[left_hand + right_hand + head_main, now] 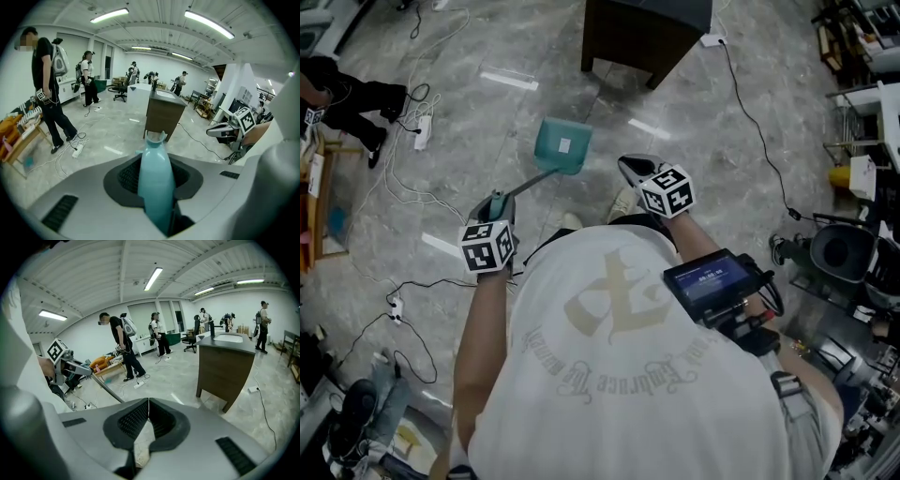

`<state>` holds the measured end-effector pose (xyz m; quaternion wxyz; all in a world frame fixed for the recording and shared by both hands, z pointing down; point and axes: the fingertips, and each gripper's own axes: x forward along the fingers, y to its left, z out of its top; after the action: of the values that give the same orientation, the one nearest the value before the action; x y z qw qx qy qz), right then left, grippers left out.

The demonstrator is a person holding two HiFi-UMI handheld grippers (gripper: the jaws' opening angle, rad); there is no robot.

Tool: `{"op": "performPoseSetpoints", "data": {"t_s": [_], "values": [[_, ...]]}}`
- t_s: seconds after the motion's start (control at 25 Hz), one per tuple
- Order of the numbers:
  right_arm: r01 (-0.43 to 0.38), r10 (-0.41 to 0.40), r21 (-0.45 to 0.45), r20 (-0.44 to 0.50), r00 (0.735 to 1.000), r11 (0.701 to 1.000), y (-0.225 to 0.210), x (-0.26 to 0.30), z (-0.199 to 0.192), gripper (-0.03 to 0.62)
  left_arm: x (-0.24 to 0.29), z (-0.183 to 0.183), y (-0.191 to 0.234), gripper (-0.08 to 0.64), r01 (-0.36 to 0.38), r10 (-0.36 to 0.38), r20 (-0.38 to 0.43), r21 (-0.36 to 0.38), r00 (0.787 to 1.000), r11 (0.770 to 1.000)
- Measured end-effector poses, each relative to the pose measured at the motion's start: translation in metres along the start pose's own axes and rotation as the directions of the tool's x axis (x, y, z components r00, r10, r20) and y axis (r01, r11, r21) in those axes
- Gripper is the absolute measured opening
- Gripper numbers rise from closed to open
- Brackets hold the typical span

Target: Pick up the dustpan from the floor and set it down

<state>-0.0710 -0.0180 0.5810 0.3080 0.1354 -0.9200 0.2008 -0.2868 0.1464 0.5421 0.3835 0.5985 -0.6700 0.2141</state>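
Observation:
A teal dustpan (563,145) with a long grey shaft lies out ahead of me over the grey marble floor; I cannot tell whether its pan touches the floor. My left gripper (497,200) is shut on the teal grip at the shaft's near end. In the left gripper view that teal grip (156,185) fills the gap between the jaws. My right gripper (631,166) is beside the pan, to its right, with its jaws shut and nothing in them. In the right gripper view the jaw tips (148,401) meet, and the dustpan shaft (106,389) slants past on the left.
A dark wooden cabinet (643,33) stands just beyond the dustpan. Cables and a power strip (422,131) trail over the floor at the left. A person in black (352,98) stands at far left. Racks and equipment (853,253) crowd the right side.

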Motion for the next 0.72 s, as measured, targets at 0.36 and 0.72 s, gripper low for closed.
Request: {"op": "performPoseSetpoints", "data": {"t_s": [0.36,0.72], "values": [[0.014,-0.014,0.004,-0.004,1.000,1.000,0.013,0.004,0.007,0.018,0.001,0.001,0.015,0.103,0.008,-0.008,-0.001,-0.014,1.000,1.000],[0.084,-0.084,0.043,0.013,0.996,0.996,0.012,-0.016,-0.013,0.018,0.014,-0.017,0.010,0.103,0.038,-0.037,-0.030,0.003,0.999,0.999]]}}
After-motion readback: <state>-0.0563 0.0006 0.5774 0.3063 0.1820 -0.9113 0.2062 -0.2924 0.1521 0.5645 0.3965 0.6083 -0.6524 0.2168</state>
